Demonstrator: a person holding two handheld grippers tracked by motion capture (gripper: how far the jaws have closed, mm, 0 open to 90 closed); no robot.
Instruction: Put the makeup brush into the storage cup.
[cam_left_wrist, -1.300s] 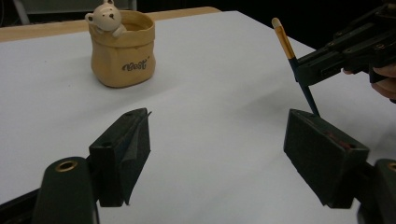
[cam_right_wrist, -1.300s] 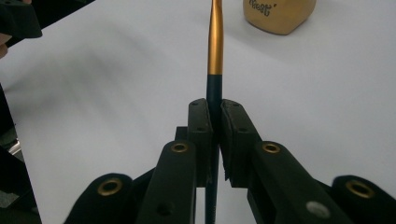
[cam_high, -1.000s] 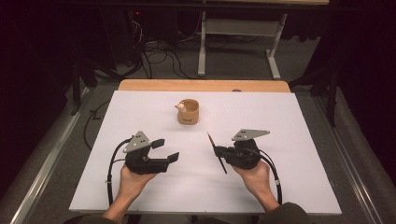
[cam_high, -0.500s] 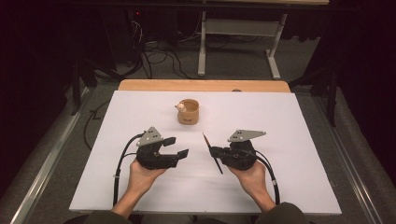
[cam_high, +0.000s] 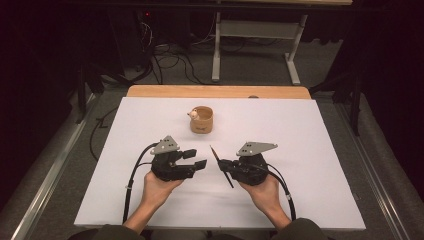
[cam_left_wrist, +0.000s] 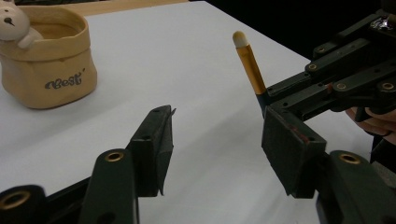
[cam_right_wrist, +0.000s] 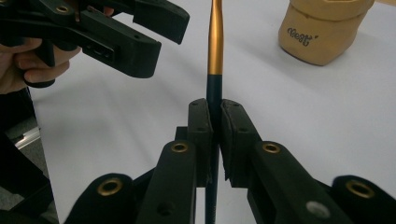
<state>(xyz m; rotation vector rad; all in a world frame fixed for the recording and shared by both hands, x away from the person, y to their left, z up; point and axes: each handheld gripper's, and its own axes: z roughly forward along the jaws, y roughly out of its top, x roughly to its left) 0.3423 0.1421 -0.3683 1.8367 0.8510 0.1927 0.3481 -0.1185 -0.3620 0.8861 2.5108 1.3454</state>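
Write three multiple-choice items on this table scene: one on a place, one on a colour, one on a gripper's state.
1. Where does the tan fabric pot with a small bear figure stand?
A. beyond both grippers
B. between the person's forearms
C. on the floor

2. What colour is the slim brush above the jaws?
A. red
B. gold
C. white

3. How is the right gripper?
A. wide open
B. lying on the table
C. shut on the brush

Key: 1 A, it stands farther up the white table; 2 B, the right gripper view shows gold; 3 C, both pads clamp the dark handle.

On the tabletop (cam_high: 320, 150), the fabric pot (cam_high: 202, 119) sits near the far edge, centred, with the left gripper (cam_high: 199, 159) and right gripper (cam_high: 223, 164) nearer, the brush (cam_high: 221, 160) between them.
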